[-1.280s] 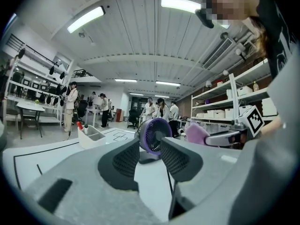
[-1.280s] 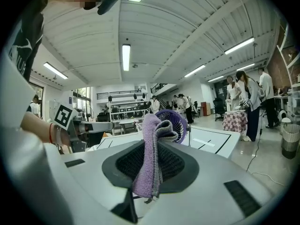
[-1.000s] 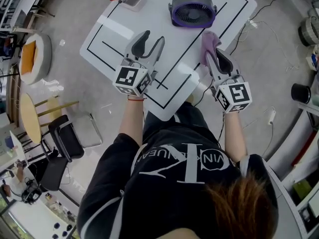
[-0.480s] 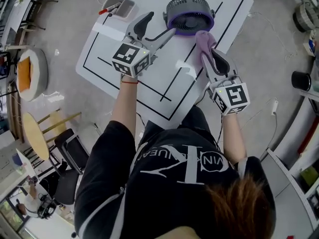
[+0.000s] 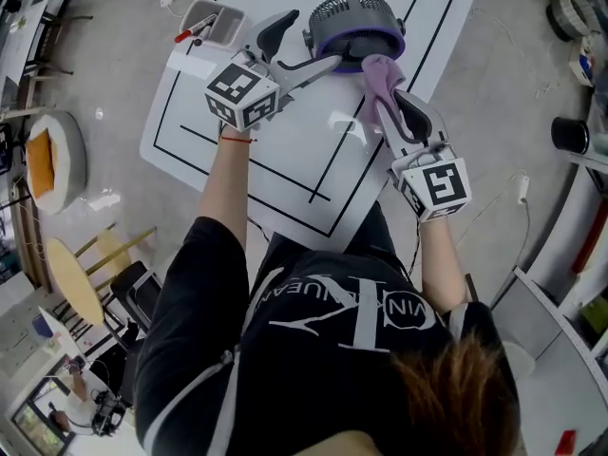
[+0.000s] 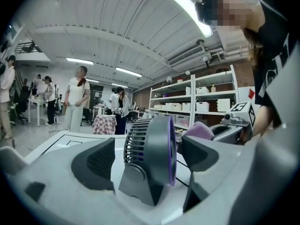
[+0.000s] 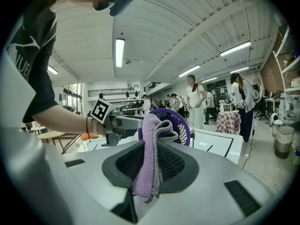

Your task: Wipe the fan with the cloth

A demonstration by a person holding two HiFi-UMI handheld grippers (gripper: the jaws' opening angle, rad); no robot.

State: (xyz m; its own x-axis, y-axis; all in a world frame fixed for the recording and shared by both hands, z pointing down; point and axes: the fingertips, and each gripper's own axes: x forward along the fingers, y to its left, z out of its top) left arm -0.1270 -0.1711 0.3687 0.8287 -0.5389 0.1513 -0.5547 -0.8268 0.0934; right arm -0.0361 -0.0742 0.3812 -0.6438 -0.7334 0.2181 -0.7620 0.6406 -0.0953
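The desk fan (image 5: 353, 27) sits top-centre on the white table (image 5: 285, 150). The left gripper (image 5: 313, 38) has swung in and its jaws have just opened wide, straddling the fan without squeezing it. The right gripper (image 5: 394, 107), clamped on the purple cloth (image 5: 378, 84), has moved up to the rim, so wiping's probably next.

We see the fan (image 6: 150, 158) as dark grey plastic with a soft sheen; its grille is finely ribbed and its front ring is glossy purple. The cloth (image 7: 149, 158) looks like lilac terry, nappy and matt, with loose threads at its lower edge. The table (image 5: 275, 131) is white, smooth and shiny, catching lamp glare, and its black lines look matt. The tray (image 5: 220, 19) seems grey matt plastic. The shirt (image 5: 313, 350) is black matt cloth with white print. The floor (image 5: 513, 103) is grey, smooth and dull.
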